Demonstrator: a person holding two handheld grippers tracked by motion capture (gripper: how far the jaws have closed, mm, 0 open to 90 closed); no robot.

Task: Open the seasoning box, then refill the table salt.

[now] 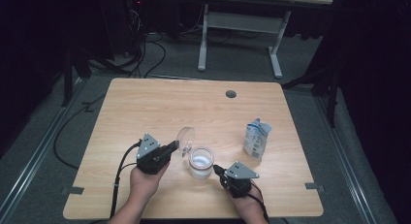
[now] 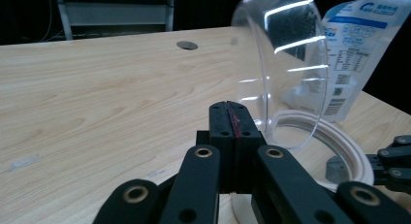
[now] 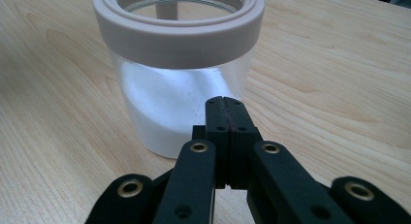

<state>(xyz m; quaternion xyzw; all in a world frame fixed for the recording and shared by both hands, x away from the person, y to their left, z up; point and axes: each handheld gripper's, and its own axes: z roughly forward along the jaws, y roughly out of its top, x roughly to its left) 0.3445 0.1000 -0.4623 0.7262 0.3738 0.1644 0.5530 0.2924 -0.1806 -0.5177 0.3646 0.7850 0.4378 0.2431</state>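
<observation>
High view: wooden table (image 1: 145, 103), with a clear jar (image 1: 200, 162) part full of white powder near the front edge, between two hand-held grippers. Clear domed lid (image 1: 186, 138) tipped up on edge over the jar's far left rim. Left gripper (image 1: 173, 148) level, tips right at the lid. Right gripper (image 1: 216, 169) pointing at the jar's right side. Blue-and-white pouch (image 1: 256, 138) standing well apart to the right.

Left gripper view: jaws pressed together, nothing visible between them. Lid upright just beside the tips (contact impossible to judge). White jar rim below, pouch behind.

Right gripper view: jaws pressed together too, empty, tips right at the jar wall, powder banked higher on one side.

Likely trouble: unheld, the upright lid could drop back onto the rim or swing away under a nudge from the closed tips. Too hard a push from either side could slide or tip the open jar and spill powder, since neither gripper clamps it.
</observation>
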